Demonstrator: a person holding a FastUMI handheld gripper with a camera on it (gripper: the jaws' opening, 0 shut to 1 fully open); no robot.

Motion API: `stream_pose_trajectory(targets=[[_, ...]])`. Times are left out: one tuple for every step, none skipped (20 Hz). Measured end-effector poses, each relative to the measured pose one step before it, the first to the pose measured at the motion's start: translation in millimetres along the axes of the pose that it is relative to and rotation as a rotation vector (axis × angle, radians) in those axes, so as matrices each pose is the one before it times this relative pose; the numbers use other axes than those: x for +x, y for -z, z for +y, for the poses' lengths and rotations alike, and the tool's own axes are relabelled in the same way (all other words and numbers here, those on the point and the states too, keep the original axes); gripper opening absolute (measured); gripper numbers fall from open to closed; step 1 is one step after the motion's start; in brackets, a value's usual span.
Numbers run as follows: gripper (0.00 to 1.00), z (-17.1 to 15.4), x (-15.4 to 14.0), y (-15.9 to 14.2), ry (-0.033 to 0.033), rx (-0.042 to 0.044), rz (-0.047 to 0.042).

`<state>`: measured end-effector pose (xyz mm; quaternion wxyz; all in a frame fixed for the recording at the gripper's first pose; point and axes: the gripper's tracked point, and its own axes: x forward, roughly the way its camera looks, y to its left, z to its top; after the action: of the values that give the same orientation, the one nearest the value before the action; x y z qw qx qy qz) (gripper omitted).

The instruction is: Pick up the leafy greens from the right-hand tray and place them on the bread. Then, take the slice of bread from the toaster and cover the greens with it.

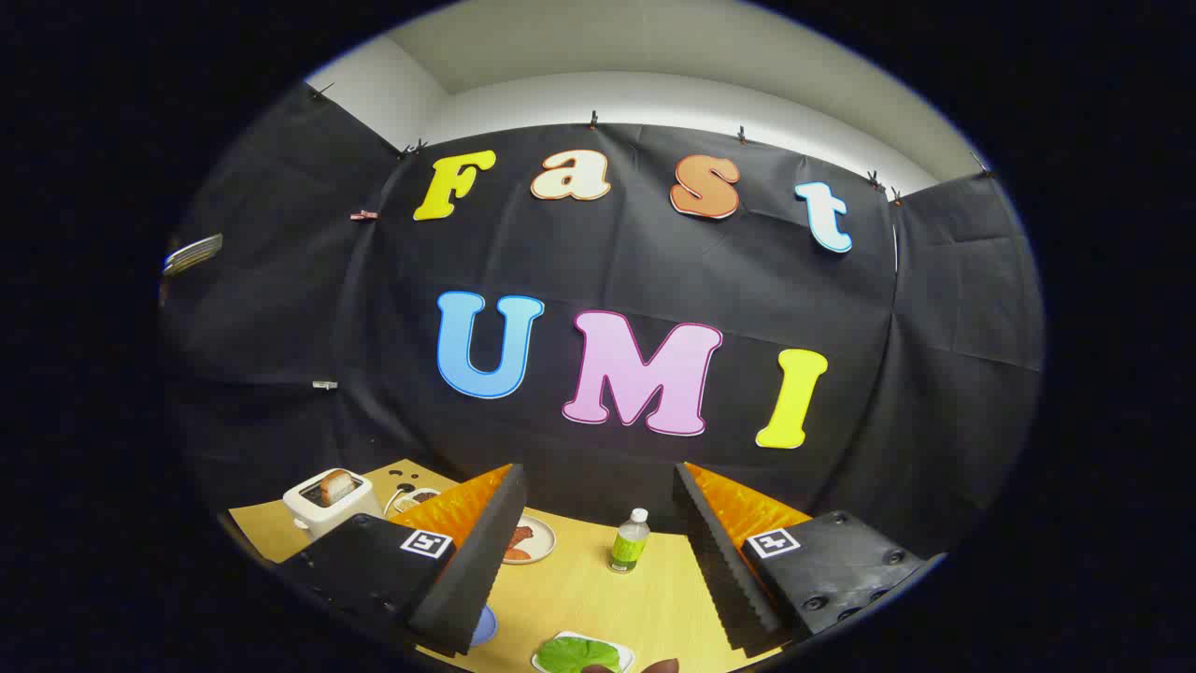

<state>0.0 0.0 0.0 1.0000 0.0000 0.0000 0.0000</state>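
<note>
Right now the claw (598, 551) is spread wide, both fingers well apart and gripping nothing, with only open air and the desk (579, 589) between them. Its left finger (467, 551) and right finger (738, 561) show black foam pads with orange backing, each carrying a small square marker on its black mount. The claw is held high and tilted up, looking mostly at the booth's black wall, with the desk low beneath it.

Down at six o'clock, just under the gap between the fingers, lie the leafy greens (577, 654) on a white tray (617, 650). A dark rounded shape (662, 665) sits just beside that tray at its four o'clock; what it is, I cannot tell.

Out at ten o'clock, beyond the left finger, stands the white toaster (327, 505) with a slice of bread (336, 486) poking upright from its slot. A plate (531, 540) with something orange-red on it peeks past the left finger's tip. Ahead, between the fingers, a small green bottle (631, 542) with a white cap stands upright. A blue round thing (483, 624) sits partly hidden under the left finger.
</note>
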Motion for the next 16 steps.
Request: stream_pose_trajectory(targets=[[0.98,-0.11,0.49,0.29,-0.00293,-0.00092,0.00176],[0.98,-0.17,-0.29,0.88,0.00066,-0.00179,0.00202],[0.98,-0.36,-0.21,0.97,0.00069,-0.00051,0.00169],[0.98,0.27,0.69,-0.14,0.00095,0.00178,0.00162],[0.98,0.06,-0.04,-0.72,-0.00011,0.00285,0.00078],[0.98,-1.47,0.55,1.97,0.00227,0.00175,0.00255],[0.98,-0.57,0.73,0.77,0.00051,0.00052,0.00269],[0.98,-0.61,0.52,0.47,0.00160,0.00140,0.00129],[0.98,-0.74,0.13,0.30,0.00167,0.00158,0.00169],[0.98,-0.45,0.61,0.31,0.00043,0.00237,0.00024],[0.98,-0.53,0.01,0.27,0.00136,0.00093,0.00028],[0.98,-0.79,0.00,1.03,0.00044,0.00015,0.00125],[0.98,-0.32,-0.07,0.82,-0.00008,0.00029,0.00167],[0.98,0.26,0.40,0.83,-0.00139,0.00046,0.00104],[0.98,-0.06,0.51,2.11,-0.00020,-0.00186,0.00594],[0.98,-0.07,1.37,4.52,-0.00187,-0.00255,0.00966]])
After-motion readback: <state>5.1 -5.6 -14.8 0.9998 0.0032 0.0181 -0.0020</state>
